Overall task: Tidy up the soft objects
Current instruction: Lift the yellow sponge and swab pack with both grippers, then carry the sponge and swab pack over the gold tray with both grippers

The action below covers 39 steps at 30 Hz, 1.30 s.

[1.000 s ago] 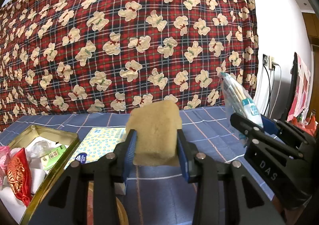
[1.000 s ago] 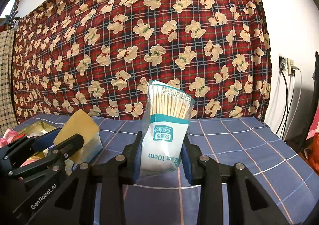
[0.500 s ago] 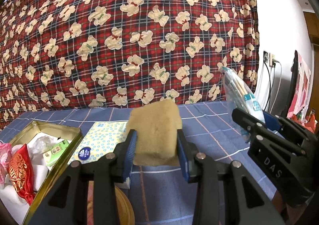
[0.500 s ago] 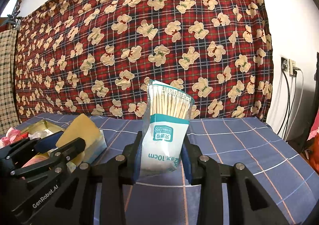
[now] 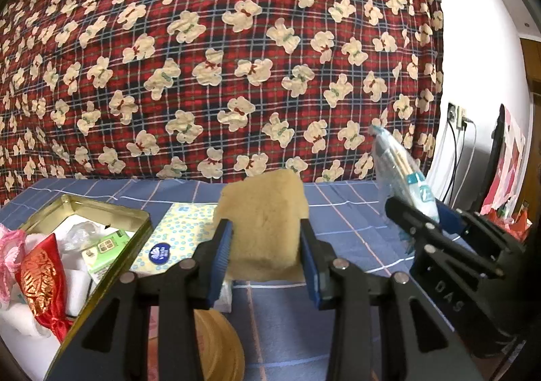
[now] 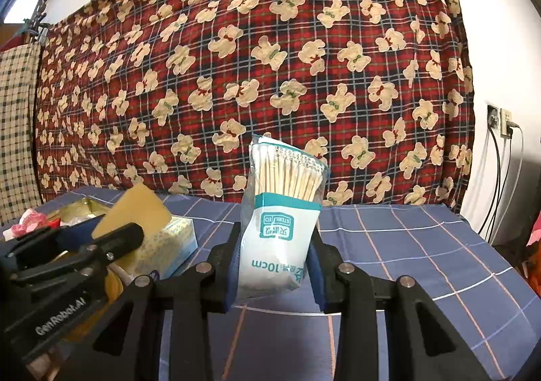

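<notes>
My left gripper [image 5: 265, 247] is shut on a tan sponge [image 5: 265, 222] and holds it above the blue checked table cloth [image 5: 341, 212]. My right gripper [image 6: 275, 256] is shut on a clear bag of cotton swabs [image 6: 282, 212], held upright above the cloth. The right gripper with its bag [image 5: 402, 171] shows at the right of the left wrist view. The left gripper with the sponge [image 6: 135, 212] shows at the left of the right wrist view. A gold tin [image 5: 111, 212] at the left holds a red pouch [image 5: 42, 283], white packets and a green packet.
A tissue box with blue dots [image 5: 175, 239] lies between the tin and the sponge; it also shows in the right wrist view [image 6: 172, 242]. A round tan lid [image 5: 219, 343] lies under the left gripper. A red bear-print blanket [image 5: 236, 60] hangs behind the table. Cables hang from a wall socket [image 6: 500, 120].
Both grippers have tilted or risen slightly, so the table sits lower in view. Both still hold their objects.
</notes>
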Each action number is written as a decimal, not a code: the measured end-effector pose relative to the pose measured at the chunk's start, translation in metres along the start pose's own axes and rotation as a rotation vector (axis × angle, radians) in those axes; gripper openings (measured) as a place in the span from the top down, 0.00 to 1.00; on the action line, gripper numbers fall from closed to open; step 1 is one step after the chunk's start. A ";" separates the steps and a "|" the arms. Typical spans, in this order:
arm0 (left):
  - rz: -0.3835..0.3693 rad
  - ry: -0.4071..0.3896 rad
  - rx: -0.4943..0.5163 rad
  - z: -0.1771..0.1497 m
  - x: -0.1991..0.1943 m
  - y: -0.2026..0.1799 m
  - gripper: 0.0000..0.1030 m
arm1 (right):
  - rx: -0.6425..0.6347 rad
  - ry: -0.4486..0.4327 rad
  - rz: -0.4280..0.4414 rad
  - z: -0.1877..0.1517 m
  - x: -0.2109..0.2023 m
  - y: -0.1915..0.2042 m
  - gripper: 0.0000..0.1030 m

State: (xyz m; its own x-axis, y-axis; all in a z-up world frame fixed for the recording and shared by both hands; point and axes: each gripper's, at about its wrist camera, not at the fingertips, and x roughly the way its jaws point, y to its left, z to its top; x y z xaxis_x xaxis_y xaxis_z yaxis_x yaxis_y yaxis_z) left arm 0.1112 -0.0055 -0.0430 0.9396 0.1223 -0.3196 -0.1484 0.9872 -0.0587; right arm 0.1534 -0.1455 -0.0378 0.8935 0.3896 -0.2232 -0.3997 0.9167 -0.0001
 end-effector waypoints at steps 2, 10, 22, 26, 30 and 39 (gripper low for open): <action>0.002 0.007 -0.005 0.001 -0.002 0.003 0.63 | 0.008 0.002 0.009 0.001 0.001 0.001 0.64; -0.025 0.004 -0.017 0.011 -0.012 0.010 0.63 | 0.058 0.014 0.047 0.006 0.003 0.004 0.64; -0.016 -0.019 -0.024 0.037 -0.042 0.035 0.63 | 0.077 -0.014 0.146 0.044 0.000 0.031 0.64; -0.005 -0.024 -0.032 0.043 -0.050 0.047 0.63 | 0.080 -0.017 0.176 0.053 0.001 0.042 0.64; 0.016 -0.024 -0.035 0.048 -0.055 0.060 0.63 | 0.070 -0.015 0.203 0.059 0.003 0.055 0.64; 0.070 -0.014 -0.049 0.051 -0.061 0.090 0.63 | 0.040 -0.012 0.251 0.067 0.007 0.083 0.64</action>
State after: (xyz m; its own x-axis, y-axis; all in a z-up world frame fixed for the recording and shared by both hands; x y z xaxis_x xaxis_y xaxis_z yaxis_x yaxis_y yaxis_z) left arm 0.0561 0.0806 0.0196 0.9306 0.1921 -0.3117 -0.2282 0.9700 -0.0835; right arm 0.1403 -0.0606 0.0254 0.7700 0.6061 -0.1993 -0.6010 0.7939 0.0923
